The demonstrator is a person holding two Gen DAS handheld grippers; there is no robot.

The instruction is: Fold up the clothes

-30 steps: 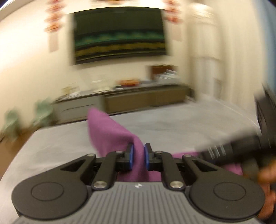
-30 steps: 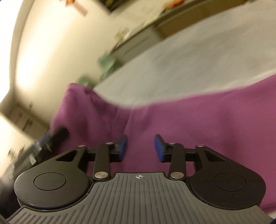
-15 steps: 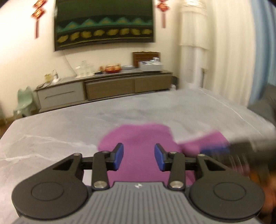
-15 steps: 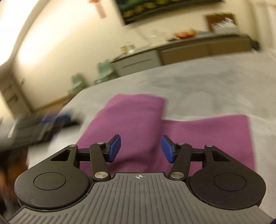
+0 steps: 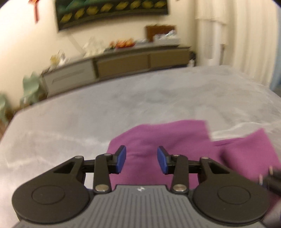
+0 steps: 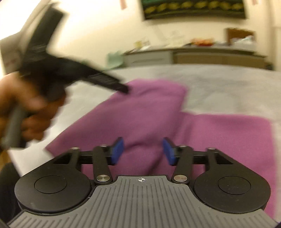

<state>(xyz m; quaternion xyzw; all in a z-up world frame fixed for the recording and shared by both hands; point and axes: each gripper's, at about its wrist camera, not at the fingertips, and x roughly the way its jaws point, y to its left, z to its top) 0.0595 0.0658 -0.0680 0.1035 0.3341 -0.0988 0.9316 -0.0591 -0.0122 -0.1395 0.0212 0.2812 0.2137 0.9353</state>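
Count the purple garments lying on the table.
1. A single purple garment lies on the grey table, partly folded, below both open grippers. Nothing suggests another, though the near edge is hidden.

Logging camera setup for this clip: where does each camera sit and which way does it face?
Left wrist: sits on the left hand-held gripper, looking forward and down over the purple garment on the grey table, toward the sideboard; own open blue pads show.
Right wrist: sits on the right hand-held gripper, facing the same garment and wall; own open pads, plus the person's left hand holding the other gripper.
Shared: garment, table, sideboard, wall hanging.
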